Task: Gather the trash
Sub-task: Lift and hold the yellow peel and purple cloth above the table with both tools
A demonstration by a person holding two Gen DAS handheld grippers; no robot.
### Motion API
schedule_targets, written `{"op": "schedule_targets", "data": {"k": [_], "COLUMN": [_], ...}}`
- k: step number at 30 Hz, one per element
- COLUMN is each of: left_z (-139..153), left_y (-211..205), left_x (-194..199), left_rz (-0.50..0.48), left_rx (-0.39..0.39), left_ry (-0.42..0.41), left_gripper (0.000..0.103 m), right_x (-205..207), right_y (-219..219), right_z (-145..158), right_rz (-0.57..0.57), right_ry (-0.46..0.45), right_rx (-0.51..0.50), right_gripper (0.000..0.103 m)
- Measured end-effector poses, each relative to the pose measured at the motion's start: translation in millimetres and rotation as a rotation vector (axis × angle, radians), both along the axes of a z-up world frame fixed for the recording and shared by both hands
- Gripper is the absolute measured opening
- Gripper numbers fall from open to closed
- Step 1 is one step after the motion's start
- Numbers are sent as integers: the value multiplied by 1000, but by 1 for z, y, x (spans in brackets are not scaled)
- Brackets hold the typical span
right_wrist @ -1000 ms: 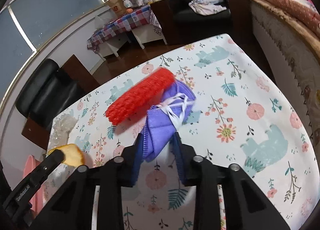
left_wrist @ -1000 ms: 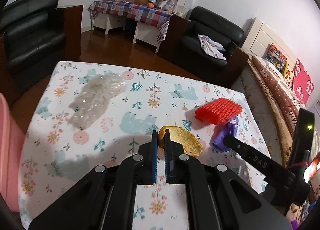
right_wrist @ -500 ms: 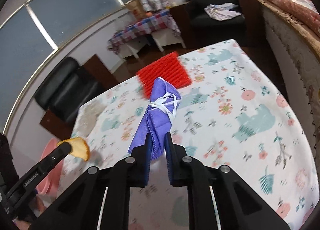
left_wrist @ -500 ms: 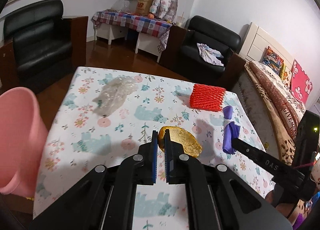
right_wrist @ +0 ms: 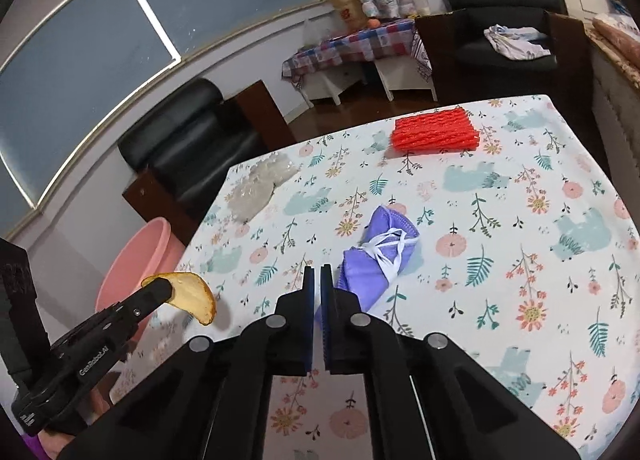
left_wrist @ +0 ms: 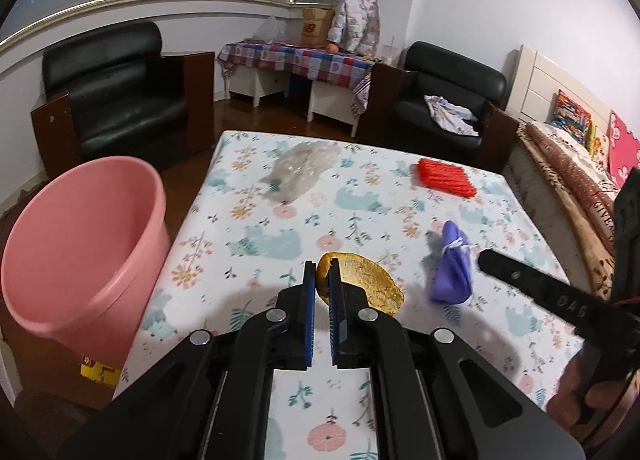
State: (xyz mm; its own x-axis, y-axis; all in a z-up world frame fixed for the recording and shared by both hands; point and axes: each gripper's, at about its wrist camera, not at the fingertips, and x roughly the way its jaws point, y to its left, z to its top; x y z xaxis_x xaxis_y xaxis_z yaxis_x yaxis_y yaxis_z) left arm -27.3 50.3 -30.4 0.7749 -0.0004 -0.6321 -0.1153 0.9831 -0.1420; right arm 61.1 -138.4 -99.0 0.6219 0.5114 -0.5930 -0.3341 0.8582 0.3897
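Note:
My left gripper [left_wrist: 320, 266] is shut on a yellow fruit peel [left_wrist: 364, 280], held above the flowered tablecloth [left_wrist: 248, 260]. In the right wrist view the peel [right_wrist: 192, 292] hangs from that gripper at the lower left. My right gripper [right_wrist: 318, 270] has its jaws closing, nearly together, pinching the near edge of a purple face mask [right_wrist: 380, 256]. Most of the mask sticks out right of the right finger. The mask [left_wrist: 452, 268] hangs just above the cloth. A pink bucket [left_wrist: 80, 240] stands on the floor left of the table. A red foam net [right_wrist: 436, 130] and crumpled clear plastic [left_wrist: 300, 172] lie at the far side.
Black armchairs [left_wrist: 120, 100] stand beyond the table and a bed [left_wrist: 568, 180] runs along its right side. A yellow-labelled box [left_wrist: 100, 370] sits under the bucket's near edge. A checked side table [left_wrist: 296, 60] stands by the window wall.
Both grippers drew back from the far side with their loads. The pink bucket came into the left view. The right jaws closed tighter and the mask left the red net, swinging right.

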Motion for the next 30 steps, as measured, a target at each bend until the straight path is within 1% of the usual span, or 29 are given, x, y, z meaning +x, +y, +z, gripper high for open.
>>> {"op": "schedule_targets", "data": {"k": [2, 3, 4, 5, 6, 9, 11, 14, 16, 17, 18, 21, 23, 27, 29, 30], "left_z": [-4, -5, -7, -8, -10, -14, -16, -20, -24, -26, -30, -38, -39, -35, -35, -35], "left_y": [1, 2, 1, 0, 0, -1, -1, 2, 4, 6, 9, 11, 10, 4, 2, 2], "left_x": [0, 1, 3, 4, 6, 14, 19, 23, 26, 29, 32, 36, 35, 23, 21, 21], "left_rz": [1, 0, -2, -4, -7, -13, -23, -30, -29, -28, -22, -1, 12, 39, 37, 37], "left_rx": [-17, -19, -19, -20, -25, -40, -71, -109, -130, -144, -166, -192, -185, -136, -122, -118], "left_ry": [-8, -14, -20, -22, -24, -22, 1, 26, 48, 66, 93, 139, 141, 93, 89, 90], "left_gripper": [5, 5, 5, 5, 5, 5, 5, 5, 5, 5, 5, 5, 5, 5, 5, 5], "right_x": [1, 2, 4, 5, 7, 12, 15, 23, 30, 30, 29, 29, 29, 33, 33, 33], "right_y": [-4, -7, -9, -11, -12, -5, 1, 5, 5, 3, 4, 2, 0, -3, -3, -3], "right_z": [4, 6, 6, 6, 5, 0, -3, -14, -29, -31, -31, -33, -34, -34, -33, -34], "right_rz": [-14, -29, -36, -43, -43, -11, 1, 5, -1, -8, -12, -9, -10, -29, -34, -31], "right_ry": [-16, -22, -24, -27, -29, -3, 8, 78, 164, 171, 165, 171, 175, 189, 192, 196], "right_rx": [-29, -46, -51, -51, -49, -57, -78, -78, -71, -55, -63, -45, -26, 6, 11, 17], "right_gripper": [9, 25, 48, 54, 56, 56, 56, 56, 56, 56, 55, 56, 55, 55, 54, 45]}}
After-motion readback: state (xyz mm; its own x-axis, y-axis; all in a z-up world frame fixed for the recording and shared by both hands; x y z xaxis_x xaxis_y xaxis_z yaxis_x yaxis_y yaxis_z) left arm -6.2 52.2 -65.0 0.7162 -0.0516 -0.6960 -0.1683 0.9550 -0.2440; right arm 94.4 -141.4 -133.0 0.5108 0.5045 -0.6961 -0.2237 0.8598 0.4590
